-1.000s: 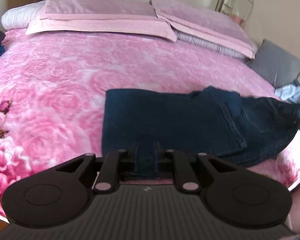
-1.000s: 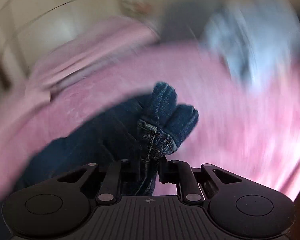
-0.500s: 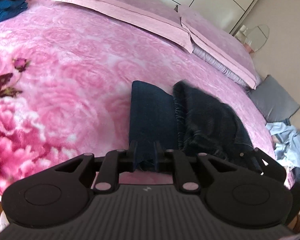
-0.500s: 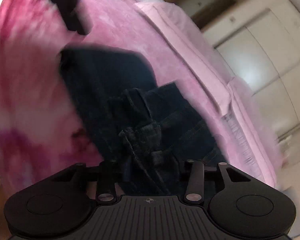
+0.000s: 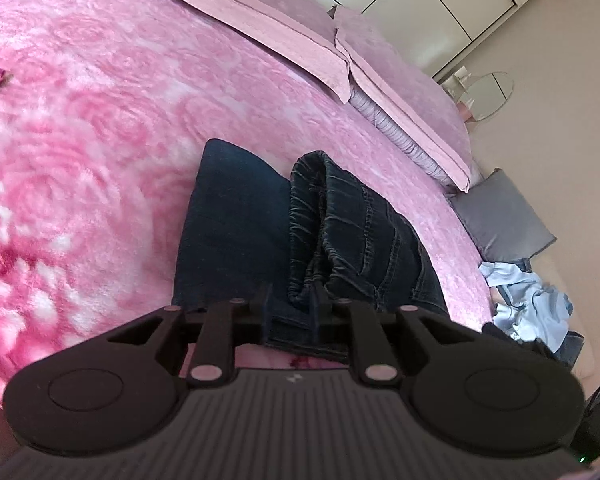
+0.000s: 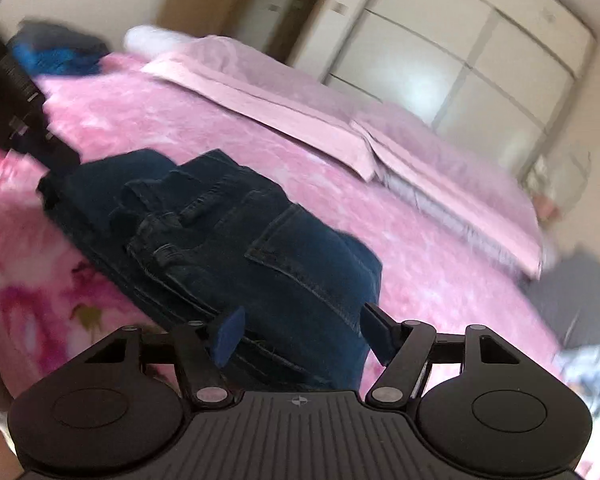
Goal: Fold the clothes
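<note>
Two handheld grippers, each seen from its own wrist camera. The left gripper sits low at the bottom of its view, its two black fingers close together and pinched on the near edge of a pair of dark jeans. The right gripper has its fingers spread wide apart, a blue pad showing on the left finger. The folded denim lies between and just past the spread fingers; whether either finger touches it cannot be told. That view is tilted and slightly blurred.

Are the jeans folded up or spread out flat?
Folded: the waist end of the jeans lies doubled over the legs on the pink blanket.
</note>
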`<state>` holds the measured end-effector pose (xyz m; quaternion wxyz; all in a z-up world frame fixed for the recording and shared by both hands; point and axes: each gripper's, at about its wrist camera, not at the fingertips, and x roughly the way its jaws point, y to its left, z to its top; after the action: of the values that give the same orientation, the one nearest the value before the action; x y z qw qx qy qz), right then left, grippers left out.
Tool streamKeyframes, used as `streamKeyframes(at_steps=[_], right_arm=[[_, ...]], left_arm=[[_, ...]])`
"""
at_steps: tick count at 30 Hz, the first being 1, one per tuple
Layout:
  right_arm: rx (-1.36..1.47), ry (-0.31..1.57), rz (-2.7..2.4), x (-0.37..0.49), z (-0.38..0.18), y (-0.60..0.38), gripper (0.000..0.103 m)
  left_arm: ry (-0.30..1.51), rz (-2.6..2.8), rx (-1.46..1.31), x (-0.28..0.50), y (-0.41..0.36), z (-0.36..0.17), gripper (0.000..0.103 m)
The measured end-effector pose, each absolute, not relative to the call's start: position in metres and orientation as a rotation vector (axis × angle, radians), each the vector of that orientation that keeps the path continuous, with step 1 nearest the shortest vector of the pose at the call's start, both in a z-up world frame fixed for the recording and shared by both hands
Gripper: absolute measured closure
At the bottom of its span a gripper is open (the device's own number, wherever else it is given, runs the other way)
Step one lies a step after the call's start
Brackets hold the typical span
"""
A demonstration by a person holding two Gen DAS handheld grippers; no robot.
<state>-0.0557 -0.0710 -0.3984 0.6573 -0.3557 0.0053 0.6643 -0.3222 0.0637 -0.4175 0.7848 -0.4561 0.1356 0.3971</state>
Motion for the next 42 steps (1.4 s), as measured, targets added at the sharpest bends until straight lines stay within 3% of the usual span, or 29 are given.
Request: streamKeyframes(at_steps=[5,11,17,19,22,28,31,36,42], right_arm=[[-0.962,-0.205,1.603,-0.102,-0.429,-0.069,0.035],[-1.069,-0.290,1.599,-0.129,-0.457,-0.049,0.060],[-1.186,-0.416,1.565,-0.144,-0.477,-0.047,0.060],[-1.180,-0.407,1.578,-0.143,-0.479,-0.042,0.083],[-1.091,-0.339,1.616,-0.134,-0.460,-0.036,0.092],[-0.833,-0.384,1.637,-0.136,-0.395,-0.028,0.094],[-0.803,-0.410,1.762,-0.158,-0.398,-0.036,0.094],[-0.954,-0.326,1.849,-0.179,-0.458,-0.029,0.094],[-0.917,-0.355,1.855,-0.181,-0.443,-0.025,0.094]], left_arm=[[0.292,0.885,-0.990,-0.335,0.062,-0.418,0.089],[0.286,0.928,-1.003,-0.362,0.066,-0.425,0.089],[0.292,0.935,-1.031,-0.376,0.068,-0.438,0.088],[0.294,0.931,-1.040,-0.378,0.067,-0.442,0.088],[0.279,0.934,-1.048,-0.385,0.065,-0.444,0.088],[0.234,0.950,-1.051,-0.401,0.065,-0.444,0.088],[0.236,0.955,-1.066,-0.406,0.066,-0.448,0.088],[0.235,0.959,-1.085,-0.414,0.066,-0.454,0.088],[0.230,0.958,-1.082,-0.413,0.067,-0.454,0.088]])
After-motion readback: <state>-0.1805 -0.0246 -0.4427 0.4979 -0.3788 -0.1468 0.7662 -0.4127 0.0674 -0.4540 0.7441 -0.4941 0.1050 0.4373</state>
